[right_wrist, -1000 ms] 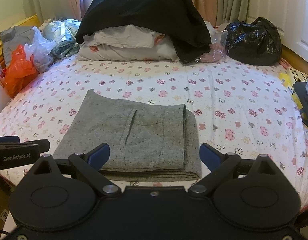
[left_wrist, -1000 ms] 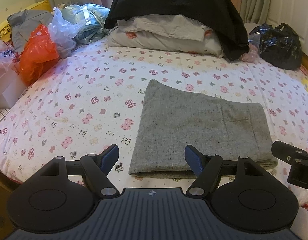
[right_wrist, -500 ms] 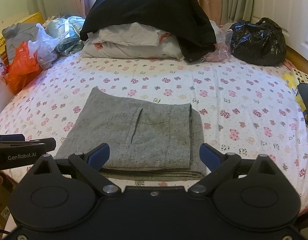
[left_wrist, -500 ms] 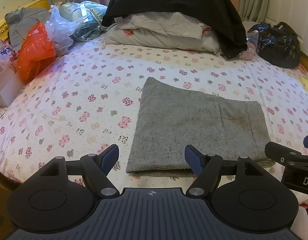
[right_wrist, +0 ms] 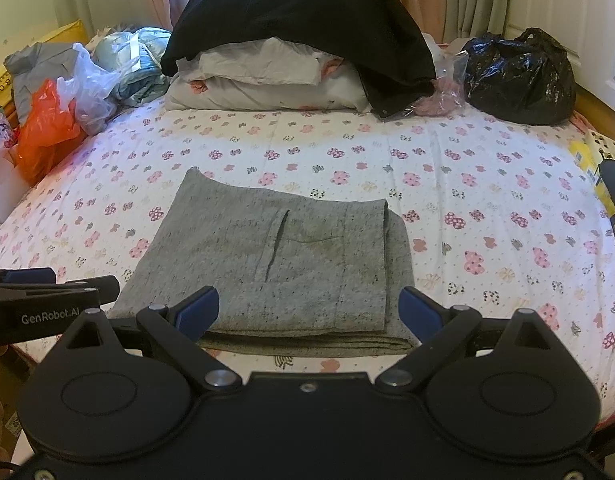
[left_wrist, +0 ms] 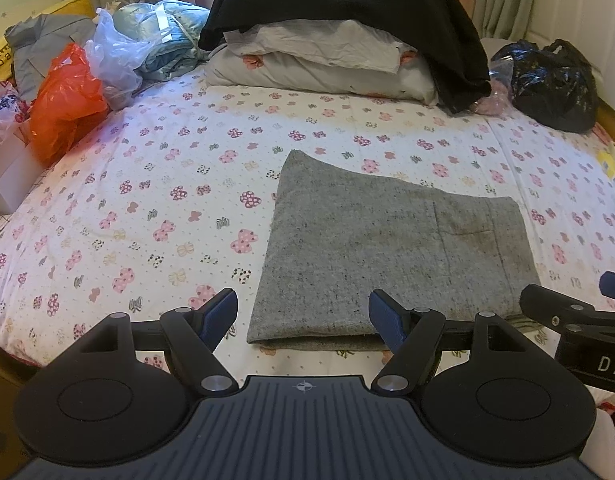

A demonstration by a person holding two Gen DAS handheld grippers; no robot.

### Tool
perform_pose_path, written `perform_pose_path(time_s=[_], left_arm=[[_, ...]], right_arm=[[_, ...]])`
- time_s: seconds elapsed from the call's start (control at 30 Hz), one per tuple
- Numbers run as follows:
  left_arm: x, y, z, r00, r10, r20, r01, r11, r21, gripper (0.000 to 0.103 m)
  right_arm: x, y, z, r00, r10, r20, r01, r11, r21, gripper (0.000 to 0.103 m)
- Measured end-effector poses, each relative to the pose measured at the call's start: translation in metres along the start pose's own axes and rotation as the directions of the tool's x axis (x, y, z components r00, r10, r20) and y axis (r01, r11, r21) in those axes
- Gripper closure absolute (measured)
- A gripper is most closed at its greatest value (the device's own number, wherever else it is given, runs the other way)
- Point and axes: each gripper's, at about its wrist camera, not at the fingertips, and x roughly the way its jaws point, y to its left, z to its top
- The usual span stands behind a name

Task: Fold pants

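Fingers [left_wrist: 221,314] spread, folded pants [left_wrist: 391,256] just beyond

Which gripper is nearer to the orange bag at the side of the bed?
Left. The left gripper hovers open at the pants' near-left corner, the orange bag's side; the right gripper, also open, sits further right.

right tool [left_wrist: 579,312] cut by frame edge, pants [left_wrist: 387,256] near edge behind left tool [left_wrist: 303,312] fingers

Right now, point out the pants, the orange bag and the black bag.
pants [right_wrist: 267,264]: right wrist view, middle of top layer.
orange bag [left_wrist: 65,100]: left wrist view, bag's centre.
black bag [right_wrist: 519,76]: right wrist view, bag's centre.
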Motion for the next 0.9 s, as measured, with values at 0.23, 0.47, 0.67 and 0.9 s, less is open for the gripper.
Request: perform_pose_path(time_s=[0.23, 0.47, 0.67, 0.9], left_arm=[[0.0011, -0.0012, -0.0005, 1.000, -0.002, -0.005, 0.002, 1.000, 0.002, 0.032], [0.0015, -0.0014, -0.0005, 1.000, -0.004, -0.007, 0.004, 1.000, 0.003, 0.032], [0.0025, -0.0035, -0.0016, 1.000, -0.004, -0.008, 0.004, 1.000, 0.007, 0.032], [0.0025, -0.0037, -0.0016, 1.000, -0.004, -0.008, 0.004, 1.000, 0.006, 0.032]], right_arm=[[0.0019, 0.0013, -0.0018, 1.000, 0.003, -0.006, -0.003, 1.000, 0.001, 0.006], [0.0022, 0.0010, -0.0018, 1.000, 0.003, -0.008, -0.003, 1.000, 0.000, 0.006], [0.0031, 0.0014, -0.0030, 1.000, 0.004, -0.011, -0.004, 1.000, 0.003, 0.006], [0.0039, 0.0023, -0.0033, 1.000, 0.007, -0.017, -0.007, 1.000, 0.007, 0.006]])
